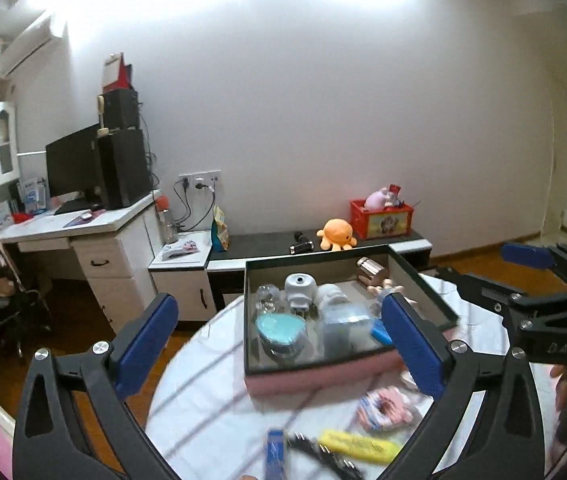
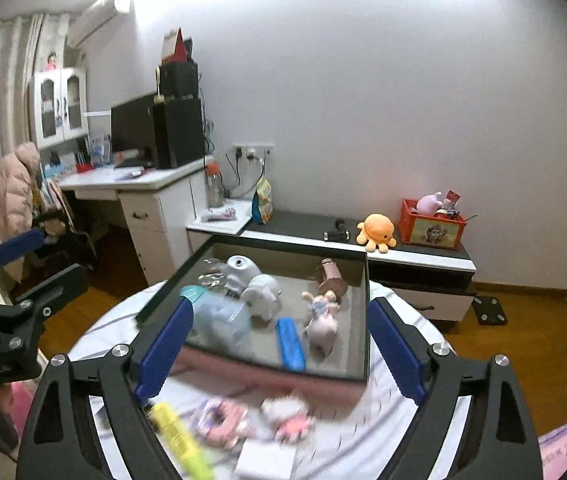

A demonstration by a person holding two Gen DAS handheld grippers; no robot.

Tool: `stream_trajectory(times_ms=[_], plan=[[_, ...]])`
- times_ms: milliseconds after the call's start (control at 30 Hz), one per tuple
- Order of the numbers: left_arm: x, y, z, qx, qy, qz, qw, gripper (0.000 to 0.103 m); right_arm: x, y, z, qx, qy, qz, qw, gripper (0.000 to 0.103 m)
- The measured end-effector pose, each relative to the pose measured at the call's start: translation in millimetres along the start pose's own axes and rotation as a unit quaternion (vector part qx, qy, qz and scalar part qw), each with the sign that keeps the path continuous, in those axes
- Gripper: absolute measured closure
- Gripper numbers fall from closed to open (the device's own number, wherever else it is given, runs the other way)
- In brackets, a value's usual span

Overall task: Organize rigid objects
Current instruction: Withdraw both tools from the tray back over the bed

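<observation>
With both the left gripper (image 1: 279, 344) and right gripper (image 2: 279, 348) spread wide and empty above the table, the yellow bar (image 2: 181, 438) lies nearest the right gripper, short of the box (image 2: 357, 376), its long axis running toward the box.

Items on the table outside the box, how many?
4 clear, blurred: yellow bar, pink packet, pink-white packet, white card. All lie on the table in front of the box. The left view adds a blue item and dark clips.
</observation>
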State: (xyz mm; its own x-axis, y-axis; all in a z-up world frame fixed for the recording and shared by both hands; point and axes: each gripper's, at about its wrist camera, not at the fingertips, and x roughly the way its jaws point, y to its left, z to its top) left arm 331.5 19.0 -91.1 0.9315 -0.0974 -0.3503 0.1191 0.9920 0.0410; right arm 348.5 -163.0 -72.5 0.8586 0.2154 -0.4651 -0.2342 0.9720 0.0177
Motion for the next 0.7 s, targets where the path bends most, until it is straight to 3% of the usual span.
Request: stream_trajectory(times_ms=[67, 167, 267, 367, 700], plan=[[-18.0, -4.9, -6.9, -0.004, -0.009, -0.003, 0.9999, 0.0, -26.3, 4.6, -14.5, 0.006, -0.031, -0.003, 0.999, 0.0], [-46.5, -16.3, -19.4, 0.013, -0.029, 0.013, 0.9994, 0.0, -52.6, 14.7, -33.1, 0.006, -0.054, -0.013, 0.998, 0.0], [-70.5, -21.2, -31.0, 0.012, -0.051, 0.03, 0.9982, 0.0, -70.3, 19.5, -50.0, 0.011, -0.053, -0.023, 0.998, 0.0], [-91.1, -15.5, -46.7, -0.02, -0.068, 0.021, 0.9973, 0.0, -86.2, 23.9, -65.7, 0.017, -0.058, -0.029, 0.998, 0.0], [-109.0, -14.8, -61.8, -0.023, -0.066, 0.016, 0.9974, 0.0, -116.8, 17.9, -92.4, 0.024, -0.064, -0.051, 0.996, 0.0]])
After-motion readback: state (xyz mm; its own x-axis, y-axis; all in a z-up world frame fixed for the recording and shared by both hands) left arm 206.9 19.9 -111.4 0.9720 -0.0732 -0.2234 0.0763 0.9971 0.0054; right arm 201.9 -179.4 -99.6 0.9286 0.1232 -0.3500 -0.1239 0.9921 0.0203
